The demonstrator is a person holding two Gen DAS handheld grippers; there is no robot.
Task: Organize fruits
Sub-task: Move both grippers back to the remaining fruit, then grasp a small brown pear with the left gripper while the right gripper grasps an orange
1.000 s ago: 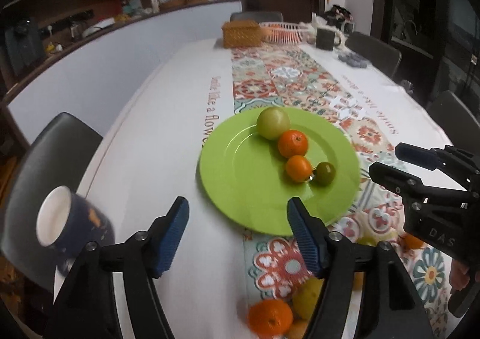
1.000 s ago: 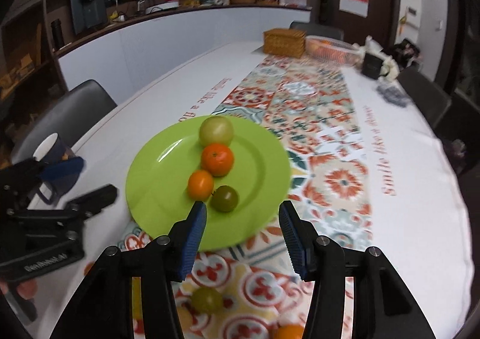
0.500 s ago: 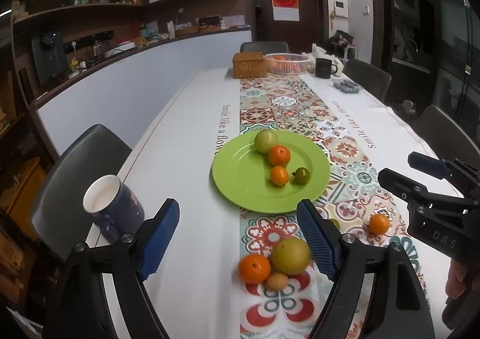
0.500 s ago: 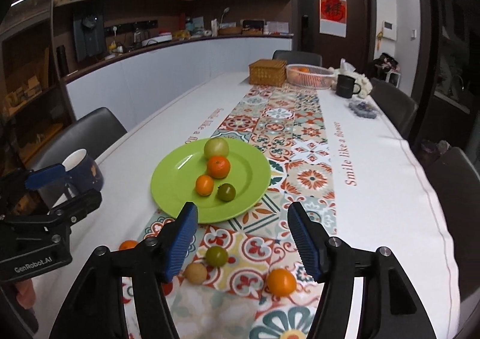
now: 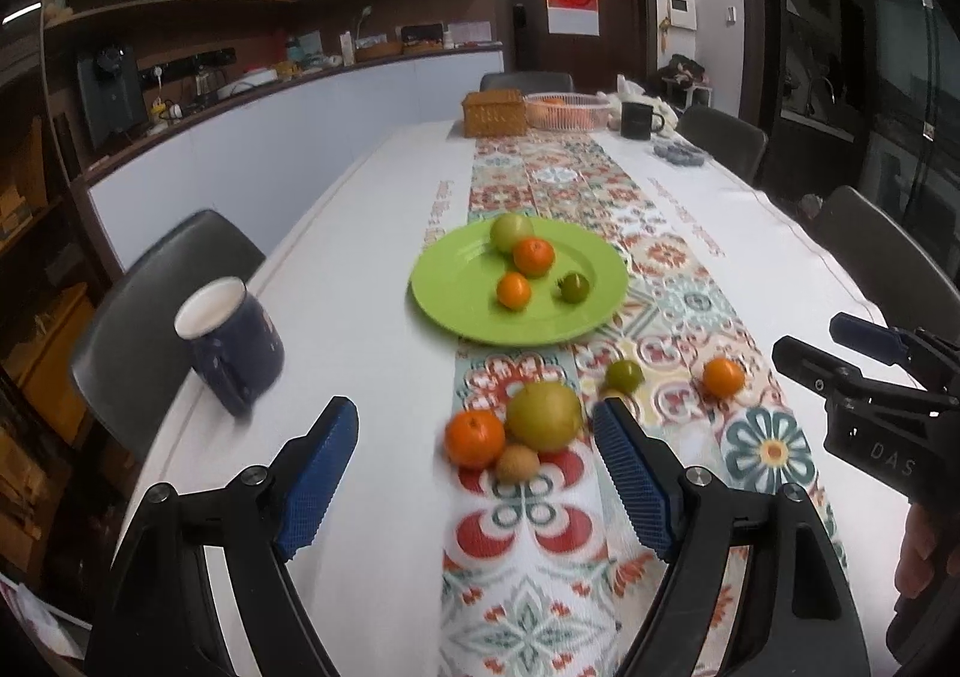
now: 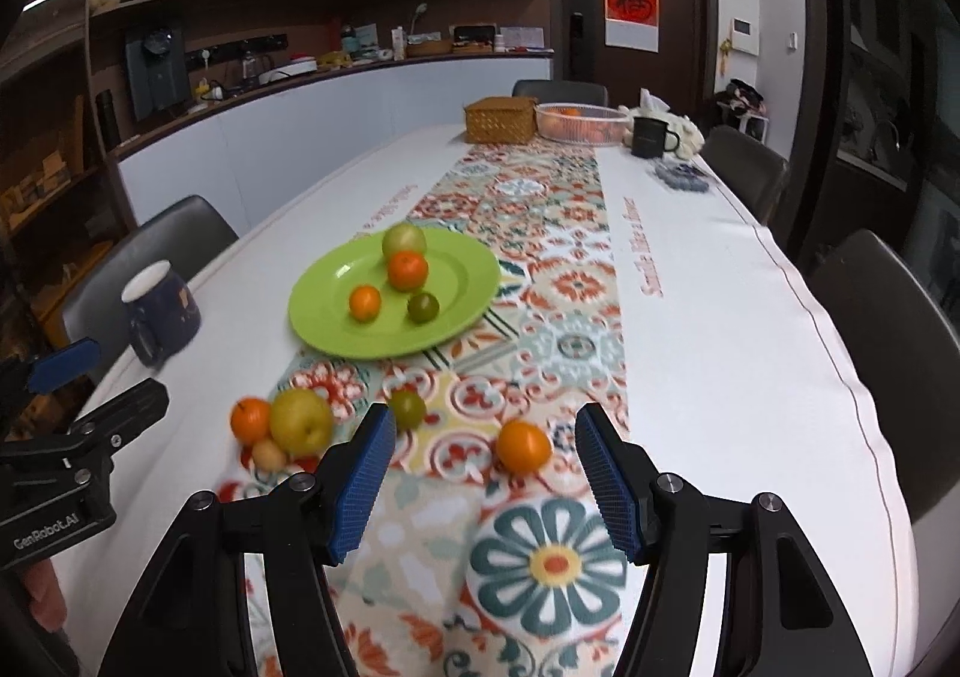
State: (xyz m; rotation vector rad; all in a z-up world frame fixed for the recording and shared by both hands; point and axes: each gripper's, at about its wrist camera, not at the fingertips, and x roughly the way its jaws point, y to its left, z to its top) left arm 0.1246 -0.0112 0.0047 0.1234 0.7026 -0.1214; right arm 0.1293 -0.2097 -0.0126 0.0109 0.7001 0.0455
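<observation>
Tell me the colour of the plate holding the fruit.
Lime green plate, plain, no pattern; clearest in the right wrist view.

Navy mug (image 5: 231,344) near the table edge; wicker box (image 6: 501,120) far off.

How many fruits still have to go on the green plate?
Four fruits already sit on the round green plate. Both claws, left and right, are open and hold nothing. Five remain on the patterned runner: big yellow-green pear, two oranges, a small green fruit, a small brown one.
</observation>
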